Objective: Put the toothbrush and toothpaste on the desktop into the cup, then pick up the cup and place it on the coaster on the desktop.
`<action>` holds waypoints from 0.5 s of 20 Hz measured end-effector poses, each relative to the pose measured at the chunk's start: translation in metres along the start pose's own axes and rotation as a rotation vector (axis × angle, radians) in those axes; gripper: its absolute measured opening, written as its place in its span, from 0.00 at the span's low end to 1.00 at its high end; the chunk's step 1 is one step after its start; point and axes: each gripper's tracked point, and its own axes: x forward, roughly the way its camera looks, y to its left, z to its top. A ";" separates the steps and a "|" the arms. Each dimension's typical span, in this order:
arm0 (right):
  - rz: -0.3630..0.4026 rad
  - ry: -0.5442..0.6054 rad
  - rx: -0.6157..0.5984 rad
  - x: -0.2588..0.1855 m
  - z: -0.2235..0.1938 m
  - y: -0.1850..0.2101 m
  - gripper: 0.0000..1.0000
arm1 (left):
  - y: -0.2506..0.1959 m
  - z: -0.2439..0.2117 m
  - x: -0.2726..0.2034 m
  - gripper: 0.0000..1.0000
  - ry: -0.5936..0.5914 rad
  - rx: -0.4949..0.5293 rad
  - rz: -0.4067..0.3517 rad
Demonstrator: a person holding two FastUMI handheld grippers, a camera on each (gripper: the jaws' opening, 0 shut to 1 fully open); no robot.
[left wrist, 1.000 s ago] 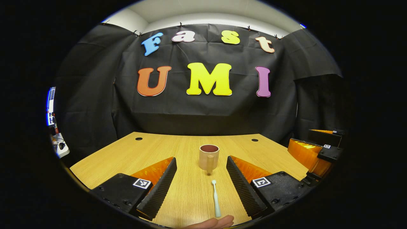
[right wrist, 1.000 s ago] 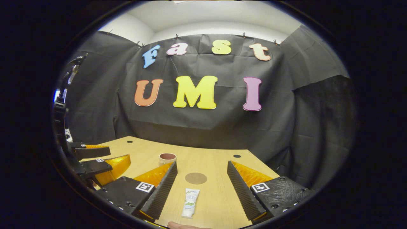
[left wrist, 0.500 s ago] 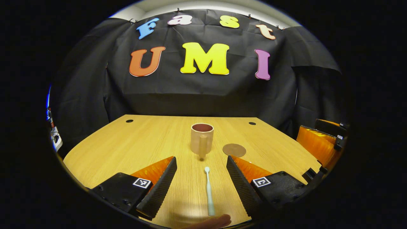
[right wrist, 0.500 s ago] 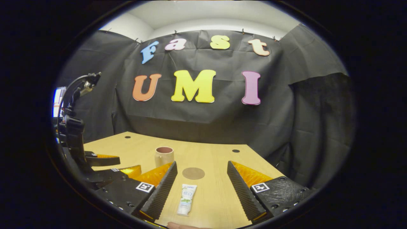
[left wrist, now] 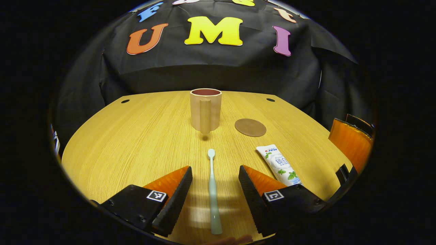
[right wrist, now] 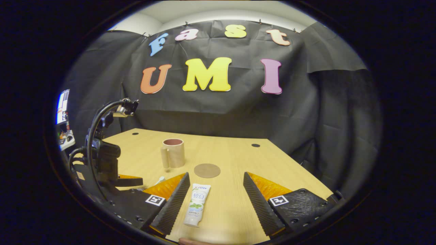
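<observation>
Toothpaste (left wrist: 279,165) label too small to read

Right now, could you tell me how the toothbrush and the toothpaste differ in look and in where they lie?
The toothbrush is thin, pale and plain, with a small head; the toothpaste is a broad, flat white tube with printing. The toothbrush lies between the open fingers of the left gripper, in line with the cup; the toothpaste lies between those of the right gripper, nearer the coaster. Both lie flat on the desktop, outside the cup, ungripped.
</observation>
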 end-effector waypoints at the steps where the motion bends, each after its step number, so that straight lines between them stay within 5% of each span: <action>1: 0.000 0.009 -0.002 0.003 -0.004 0.001 0.97 | -0.001 -0.001 0.001 0.81 0.009 0.004 -0.008; 3: 0.003 0.024 -0.012 0.006 -0.011 0.003 0.97 | -0.002 -0.010 0.007 0.69 0.025 0.010 -0.008; 4: 0.004 0.029 -0.015 0.008 -0.012 0.004 0.95 | -0.002 -0.012 0.008 0.72 0.040 0.007 -0.009; 5: 0.006 0.035 -0.016 0.009 -0.014 0.006 0.95 | 0.000 -0.014 0.008 0.59 0.055 0.000 -0.008; 10: 0.019 0.062 -0.007 0.010 -0.020 0.009 0.95 | 0.011 -0.014 0.010 0.30 0.062 -0.012 0.010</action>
